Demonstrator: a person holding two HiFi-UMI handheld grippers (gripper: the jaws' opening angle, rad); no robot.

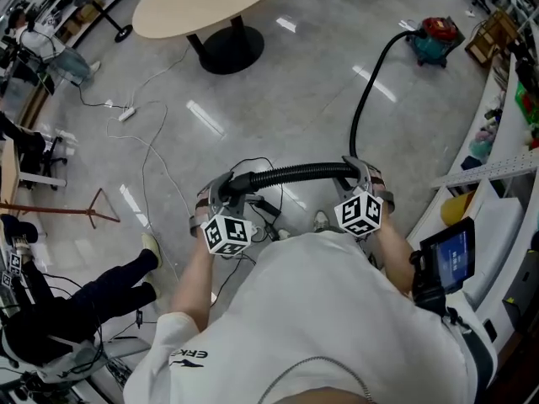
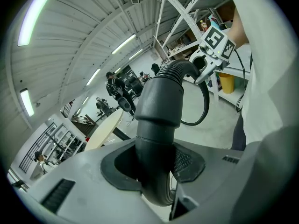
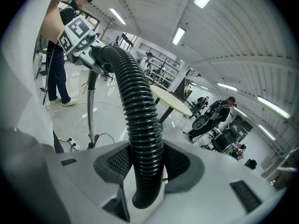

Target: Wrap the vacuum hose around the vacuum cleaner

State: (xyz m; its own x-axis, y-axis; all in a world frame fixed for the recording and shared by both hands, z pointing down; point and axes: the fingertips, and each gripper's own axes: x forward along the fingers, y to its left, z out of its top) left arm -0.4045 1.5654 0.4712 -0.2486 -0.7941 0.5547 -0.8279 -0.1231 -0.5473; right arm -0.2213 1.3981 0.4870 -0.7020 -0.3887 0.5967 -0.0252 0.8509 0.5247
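Black hose (image 1: 295,172) pinched by left hand-held gripper (image 1: 224,190) and right hand-held gripper (image 1: 360,173); best carry slack toward vacuum cleaner (image 1: 434,39), avoiding kinks.

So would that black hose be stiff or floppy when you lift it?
Probably bendy: the hose holds a gentle arch between the left tool and right tool, then curves down across the floor to the vacuum cleaner. Its ribs likely help grip; the smooth end may slide more easily.
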